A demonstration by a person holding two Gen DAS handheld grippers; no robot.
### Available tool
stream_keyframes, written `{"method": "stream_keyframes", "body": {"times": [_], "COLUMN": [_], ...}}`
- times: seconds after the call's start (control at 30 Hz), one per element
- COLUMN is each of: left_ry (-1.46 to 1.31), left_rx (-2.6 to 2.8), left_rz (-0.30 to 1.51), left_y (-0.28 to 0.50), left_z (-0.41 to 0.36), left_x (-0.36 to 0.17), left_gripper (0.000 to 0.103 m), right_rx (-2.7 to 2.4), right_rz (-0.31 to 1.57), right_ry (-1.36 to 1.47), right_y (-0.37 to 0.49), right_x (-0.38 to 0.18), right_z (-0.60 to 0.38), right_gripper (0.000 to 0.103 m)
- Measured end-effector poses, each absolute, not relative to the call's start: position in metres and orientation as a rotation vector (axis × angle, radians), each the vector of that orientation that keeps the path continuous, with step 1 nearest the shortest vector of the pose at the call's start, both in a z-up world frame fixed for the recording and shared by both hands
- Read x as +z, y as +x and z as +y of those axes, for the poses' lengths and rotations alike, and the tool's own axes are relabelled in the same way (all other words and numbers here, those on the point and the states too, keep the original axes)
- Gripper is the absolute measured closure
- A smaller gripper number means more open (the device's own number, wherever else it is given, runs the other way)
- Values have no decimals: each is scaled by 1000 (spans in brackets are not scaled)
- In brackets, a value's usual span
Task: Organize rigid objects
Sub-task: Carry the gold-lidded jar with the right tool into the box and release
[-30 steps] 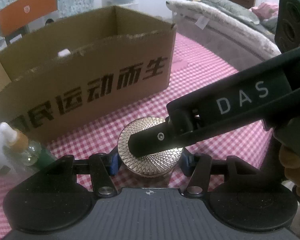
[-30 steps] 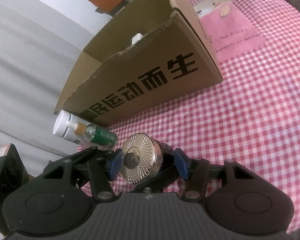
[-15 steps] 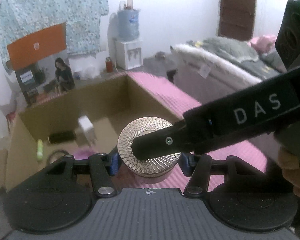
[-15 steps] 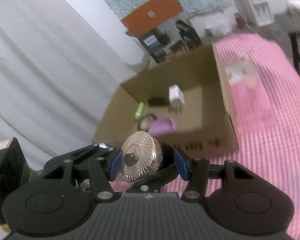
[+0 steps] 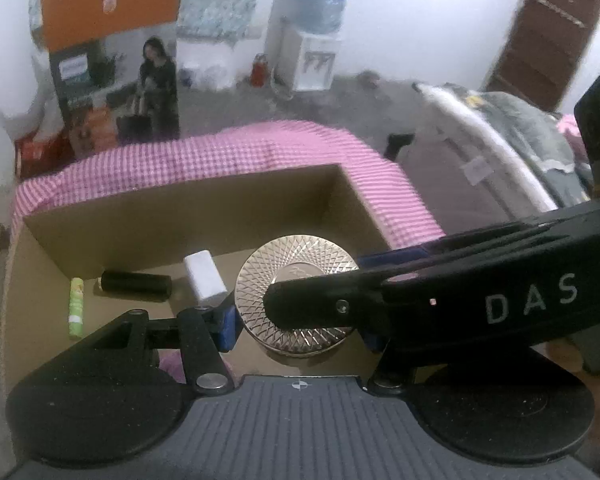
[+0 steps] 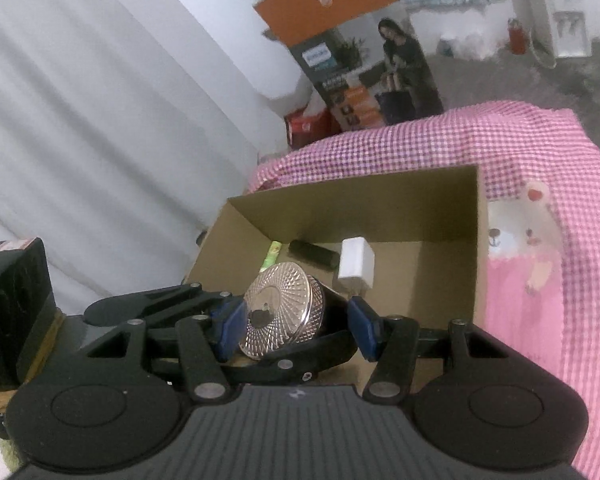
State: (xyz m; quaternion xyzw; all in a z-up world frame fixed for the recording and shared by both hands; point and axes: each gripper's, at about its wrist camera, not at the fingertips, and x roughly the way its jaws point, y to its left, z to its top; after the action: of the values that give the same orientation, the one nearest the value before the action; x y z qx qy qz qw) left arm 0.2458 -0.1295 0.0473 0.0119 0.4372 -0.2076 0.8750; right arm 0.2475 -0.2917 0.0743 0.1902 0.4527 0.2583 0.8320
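A round jar with a gold patterned lid (image 5: 296,276) hangs over the open cardboard box (image 5: 180,216). My left gripper (image 5: 300,330) is shut on the jar's sides with its blue pads. My right gripper (image 6: 296,328) is shut on the same jar (image 6: 280,312), one finger (image 5: 340,300) lying across the lid, the other hidden beneath. On the floor of the box (image 6: 360,200) lie a green tube (image 5: 76,308), a black cylinder (image 5: 136,284) and a white charger (image 5: 204,280). A pink item (image 5: 172,362) shows partly behind my left finger.
The box stands on a pink checked cloth (image 5: 220,152) with a bear picture (image 6: 520,240). White curtain (image 6: 100,120) hangs on the left. Beyond are a printed carton (image 5: 116,92), a water dispenser (image 5: 316,64) and a blanket-covered bed (image 5: 520,132).
Both grippers rose with the jar from the cloth in front of the box to above its open top. The box's inside and contents came into view.
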Motion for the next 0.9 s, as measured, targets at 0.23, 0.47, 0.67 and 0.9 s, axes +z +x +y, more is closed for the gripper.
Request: {"method": "stream_keyframes", "body": {"times": [0.23, 0.47, 0.67, 0.9], "left_ry": [-30, -56, -57, -73], "left_rx": [-400, -393, -390, -391], "left_rz": [1011, 1049, 1070, 1093], "left_y": [287, 306, 317, 324], "left_z": [-131, -133, -139, -145], "left_x": [25, 15, 7, 2], "left_gripper": [47, 47, 47, 47], "right_rx": [542, 542, 527, 515], "right_rz": [1079, 1135, 1156, 1157], "right_ry": [358, 292, 241, 198], "right_y": [301, 330, 343, 352], "right_x": [51, 40, 35, 34], "right_z": [-289, -287, -284, -283], "right_gripper": [44, 44, 43, 44]}}
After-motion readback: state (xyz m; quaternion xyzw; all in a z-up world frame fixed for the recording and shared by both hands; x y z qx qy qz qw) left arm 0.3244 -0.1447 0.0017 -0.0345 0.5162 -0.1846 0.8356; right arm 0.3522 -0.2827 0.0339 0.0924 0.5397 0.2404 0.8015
